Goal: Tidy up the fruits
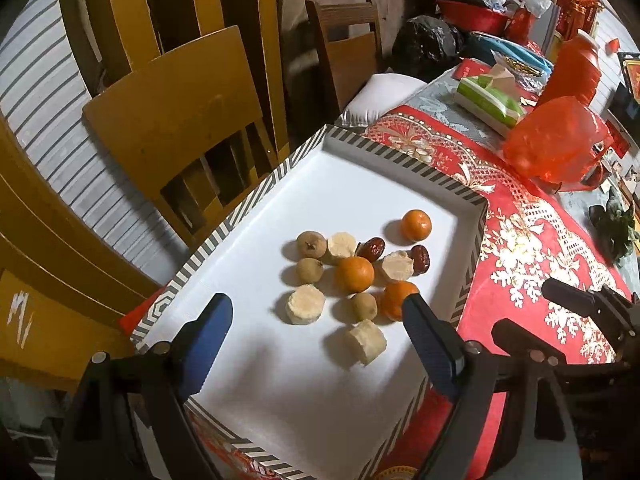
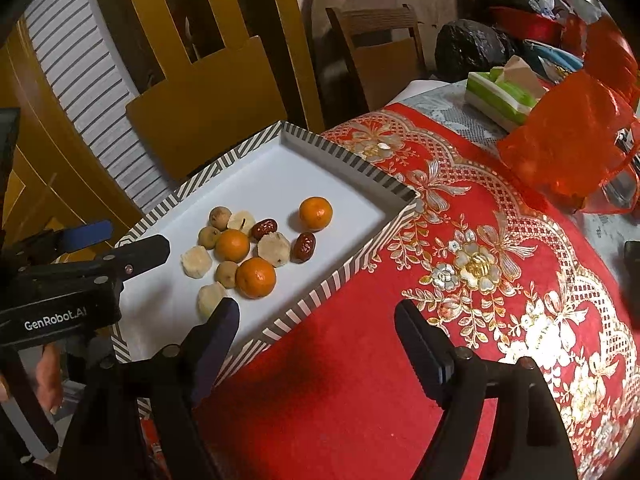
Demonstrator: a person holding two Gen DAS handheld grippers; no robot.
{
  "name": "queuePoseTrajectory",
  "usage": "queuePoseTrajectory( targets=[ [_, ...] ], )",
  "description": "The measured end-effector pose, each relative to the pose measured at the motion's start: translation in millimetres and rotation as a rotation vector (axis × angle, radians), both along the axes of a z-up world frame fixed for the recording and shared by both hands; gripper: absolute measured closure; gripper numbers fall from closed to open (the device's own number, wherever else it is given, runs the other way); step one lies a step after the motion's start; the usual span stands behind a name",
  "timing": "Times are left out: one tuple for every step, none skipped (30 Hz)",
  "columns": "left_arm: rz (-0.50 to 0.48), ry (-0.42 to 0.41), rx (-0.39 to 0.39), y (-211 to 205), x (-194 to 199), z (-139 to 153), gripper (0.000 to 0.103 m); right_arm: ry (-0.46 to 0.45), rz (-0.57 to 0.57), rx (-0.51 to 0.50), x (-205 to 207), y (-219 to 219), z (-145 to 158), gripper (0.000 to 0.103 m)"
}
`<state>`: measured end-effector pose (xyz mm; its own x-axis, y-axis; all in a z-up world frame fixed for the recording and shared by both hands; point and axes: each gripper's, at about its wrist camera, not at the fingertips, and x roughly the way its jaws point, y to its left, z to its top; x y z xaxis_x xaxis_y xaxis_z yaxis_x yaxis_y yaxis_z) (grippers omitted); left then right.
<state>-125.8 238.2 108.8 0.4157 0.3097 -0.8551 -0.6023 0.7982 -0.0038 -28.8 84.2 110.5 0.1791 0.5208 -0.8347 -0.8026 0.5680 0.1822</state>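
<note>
Left wrist view: small orange tangerines point(image 1: 354, 274), brown longans point(image 1: 310, 270), red dates point(image 1: 371, 249) and pale cut chunks point(image 1: 305, 304) cluster in white striped-rim tray point(image 1: 256, 196) on red embroidered counter point(image 2: 440, 280). Left tool point(image 1: 316, 328) spread wide, empty, printed "GenRobot.AI". Right tool point(image 2: 316, 320) likewise agape.

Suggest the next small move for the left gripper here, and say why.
Probably ease the left gripper down over the nearest pale banana chunk and close on it. Both grippers are open and empty, the fruits lie mixed in one cluster on the white tray, and that chunk sits apart at the near edge, between the left fingers. The right gripper hovers over the red tablecloth, beside the tray.
</note>
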Motion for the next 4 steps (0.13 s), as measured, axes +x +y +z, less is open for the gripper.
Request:
queuePoseTrajectory(
  targets=[
    [0.001,-0.001,0.003,-0.5,-0.1,0.0,0.017,0.000,-0.001,0.001,-0.2,-0.4,0.2,0.019],
    [-0.002,-0.001,0.007,-0.4,0.2,0.0,0.017,0.000,-0.002,0.004,-0.3,-0.7,0.8,0.019],
    [-0.006,0.003,0.018,-1.0,0.6,0.2,0.017,0.001,-0.003,0.007,-0.2,-1.3,1.2,0.019],
    [-0.012,0.008,0.024,-2.2,1.7,0.0,0.017,0.000,-0.005,0.009,-0.2,-2.0,1.5,0.019]
  ],
)
